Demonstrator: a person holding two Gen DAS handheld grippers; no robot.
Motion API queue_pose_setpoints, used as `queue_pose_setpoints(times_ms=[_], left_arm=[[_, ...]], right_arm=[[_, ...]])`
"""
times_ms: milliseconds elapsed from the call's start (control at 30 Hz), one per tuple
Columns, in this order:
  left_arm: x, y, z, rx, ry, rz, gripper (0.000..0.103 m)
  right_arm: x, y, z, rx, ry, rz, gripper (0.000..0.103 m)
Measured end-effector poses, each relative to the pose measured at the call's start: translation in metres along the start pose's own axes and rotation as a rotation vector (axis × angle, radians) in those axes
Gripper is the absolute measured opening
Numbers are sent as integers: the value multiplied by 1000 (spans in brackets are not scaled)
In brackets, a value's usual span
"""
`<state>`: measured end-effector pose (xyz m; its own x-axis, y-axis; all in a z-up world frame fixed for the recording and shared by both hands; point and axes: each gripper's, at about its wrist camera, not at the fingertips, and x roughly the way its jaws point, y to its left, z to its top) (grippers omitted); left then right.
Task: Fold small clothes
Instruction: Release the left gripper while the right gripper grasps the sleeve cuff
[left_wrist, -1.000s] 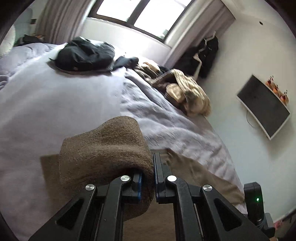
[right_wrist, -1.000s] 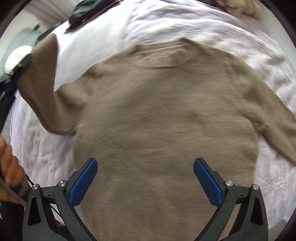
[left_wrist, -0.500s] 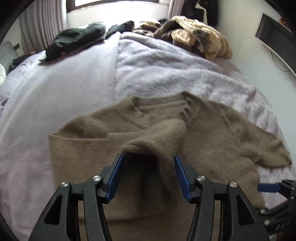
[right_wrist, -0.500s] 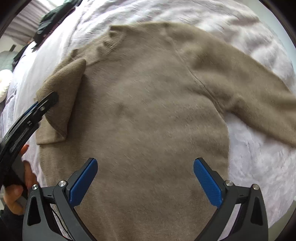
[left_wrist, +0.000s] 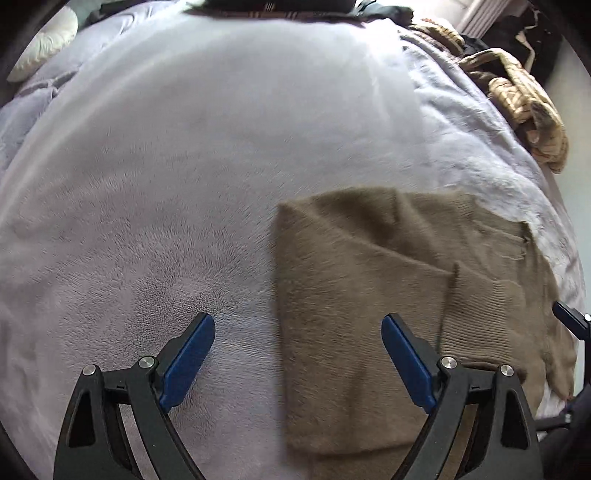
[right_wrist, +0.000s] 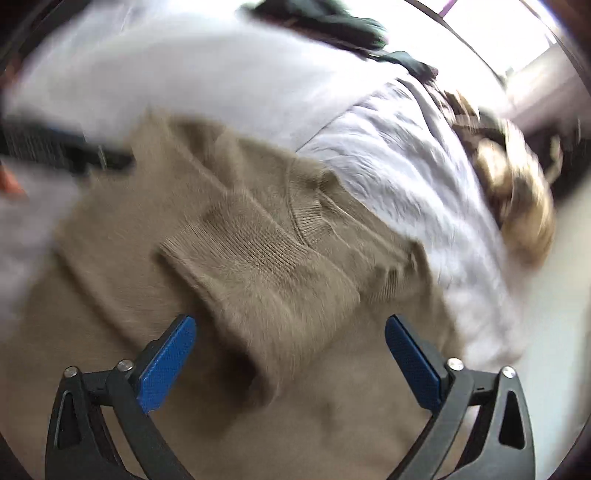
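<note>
The brown sweater (left_wrist: 369, 314) lies flat on the lilac bed cover (left_wrist: 184, 184) in the lower right of the left wrist view, one sleeve (right_wrist: 258, 266) folded across its chest. The left gripper (left_wrist: 298, 350) has just been opening and its fingers stand wide, gripping nothing, over the sweater's left edge. The right gripper (right_wrist: 290, 354), its fingers wide but just narrowing slightly, hangs over the folded sleeve in a blurred frame, pads pressing nothing.

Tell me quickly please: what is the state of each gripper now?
Left gripper: open, jaws just opened, holding nothing, above the brown sweater.
Right gripper: open, jaws just narrowed slightly, holding nothing.
</note>
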<state>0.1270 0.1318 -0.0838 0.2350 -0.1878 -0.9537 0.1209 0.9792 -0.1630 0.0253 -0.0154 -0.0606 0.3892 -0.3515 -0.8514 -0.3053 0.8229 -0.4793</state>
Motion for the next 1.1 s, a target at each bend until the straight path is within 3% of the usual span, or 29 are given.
queue_pose_setpoints(times_ms=[33,67,100,233,333,367,467,500,667,700,733,767,800,967,1033,1100], left_arm=[[5,-1,-1,3,8,6,92],[7,-3,-2,11,9,12,92],[8,-4,-4,17,4,20,92],[-9,-11,-16,59,-72,57,92],[-26,-10,-27,114,-121,76,92],[-28,-8,-28,124,-126,83,92],[-26,-1,-20,129,-111,87,92],[-19,2,-12,108,-82,68,92],[22,4,14,0,45,-36,90],[26,-2,16,4,45,-40,72],[27,-7,18,18,41,-36,45],[27,-13,20,35,34,-41,26],[24,-16,21,36,24,-65,15],[3,-10,14,-10,-96,-36,15],[7,-3,14,-29,-97,-9,14],[12,4,18,-62,-85,17,15]], right_arm=[[7,6,1,-51,15,-59,64],[15,9,1,-82,22,-90,46],[19,3,2,-59,28,-67,20],[6,-70,-17,321,-26,145,19],[16,-137,-70,768,-60,371,23],[26,-154,-93,911,-57,443,27],[59,-177,-155,1231,2,667,60],[63,-179,-165,1275,4,698,73],[75,-180,-199,1483,-43,810,75],[78,-181,-200,1522,-37,814,69],[79,-181,-199,1539,-23,803,43],[77,-182,-193,1520,-11,787,24],[74,-182,-186,1482,-4,772,8],[38,-210,-153,1253,-251,755,8],[46,-217,-156,1241,-230,714,8],[73,-215,-172,1292,-125,709,8]])
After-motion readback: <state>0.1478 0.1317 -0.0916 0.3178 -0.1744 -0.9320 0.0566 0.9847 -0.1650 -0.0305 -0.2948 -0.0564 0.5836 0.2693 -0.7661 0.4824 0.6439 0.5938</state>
